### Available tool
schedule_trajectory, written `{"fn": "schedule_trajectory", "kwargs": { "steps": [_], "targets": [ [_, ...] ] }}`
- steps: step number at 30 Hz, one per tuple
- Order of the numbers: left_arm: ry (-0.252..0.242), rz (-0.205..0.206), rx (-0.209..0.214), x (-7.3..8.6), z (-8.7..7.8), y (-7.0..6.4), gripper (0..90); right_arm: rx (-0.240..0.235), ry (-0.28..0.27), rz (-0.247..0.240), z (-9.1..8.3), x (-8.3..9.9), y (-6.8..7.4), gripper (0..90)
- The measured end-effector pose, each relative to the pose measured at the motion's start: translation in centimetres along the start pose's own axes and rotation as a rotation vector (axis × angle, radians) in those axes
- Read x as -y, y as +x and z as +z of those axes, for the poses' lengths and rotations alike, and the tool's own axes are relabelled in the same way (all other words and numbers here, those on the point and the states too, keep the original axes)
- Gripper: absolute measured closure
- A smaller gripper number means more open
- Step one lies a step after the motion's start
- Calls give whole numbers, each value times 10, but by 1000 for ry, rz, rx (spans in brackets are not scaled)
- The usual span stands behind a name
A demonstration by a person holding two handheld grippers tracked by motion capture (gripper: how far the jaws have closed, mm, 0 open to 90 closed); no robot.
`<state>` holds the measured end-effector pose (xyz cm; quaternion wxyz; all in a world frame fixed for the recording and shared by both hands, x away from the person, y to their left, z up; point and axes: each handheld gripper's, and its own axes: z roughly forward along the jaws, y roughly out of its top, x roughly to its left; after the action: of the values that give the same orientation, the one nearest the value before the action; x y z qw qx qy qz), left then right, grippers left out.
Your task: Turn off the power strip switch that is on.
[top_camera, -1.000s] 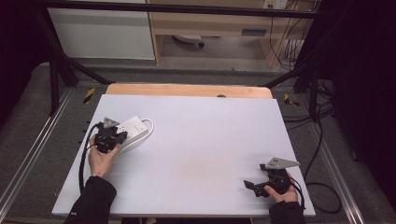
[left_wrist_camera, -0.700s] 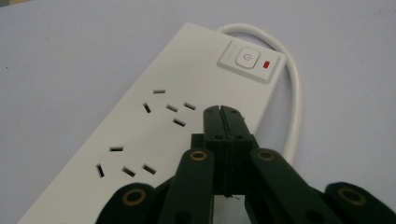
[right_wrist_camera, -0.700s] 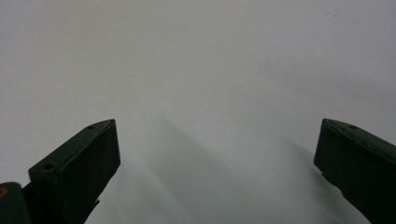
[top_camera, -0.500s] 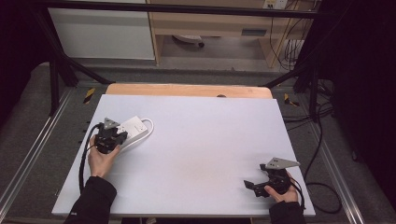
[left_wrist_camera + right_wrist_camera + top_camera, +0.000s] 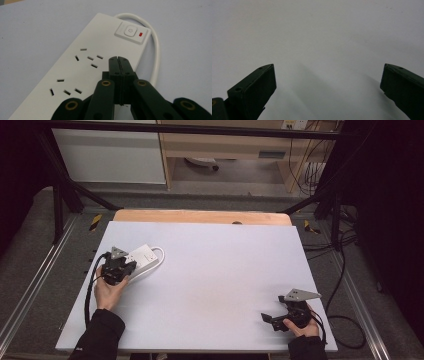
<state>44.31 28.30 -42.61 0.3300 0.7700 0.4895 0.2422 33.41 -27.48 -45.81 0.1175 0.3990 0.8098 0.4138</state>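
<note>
While closed, left tongs [image 5: 118,58] over power strip [image 5: 82,67].

White power strip [image 5: 100,57] lies flat — cord looped — table's left.

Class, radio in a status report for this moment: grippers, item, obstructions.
Left gripper shut, tips over power strip, holding nothing. Right gripper open above bare table. Strip's switch unobstructed.

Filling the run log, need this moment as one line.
left gripper: shut, over power strip | switch: untouched, red lamp | right gripper: open, empty, over table
</note>
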Motion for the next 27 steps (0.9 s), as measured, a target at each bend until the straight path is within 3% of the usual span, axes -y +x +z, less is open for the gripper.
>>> {"fn": "schedule_trajectory", "kwargs": {
  "steps": [27],
  "targets": [
    [-15, 14, 11, 2, 0, -1, 900, 2, 0, 1, 0, 0, 0, 8]
  ]
}}
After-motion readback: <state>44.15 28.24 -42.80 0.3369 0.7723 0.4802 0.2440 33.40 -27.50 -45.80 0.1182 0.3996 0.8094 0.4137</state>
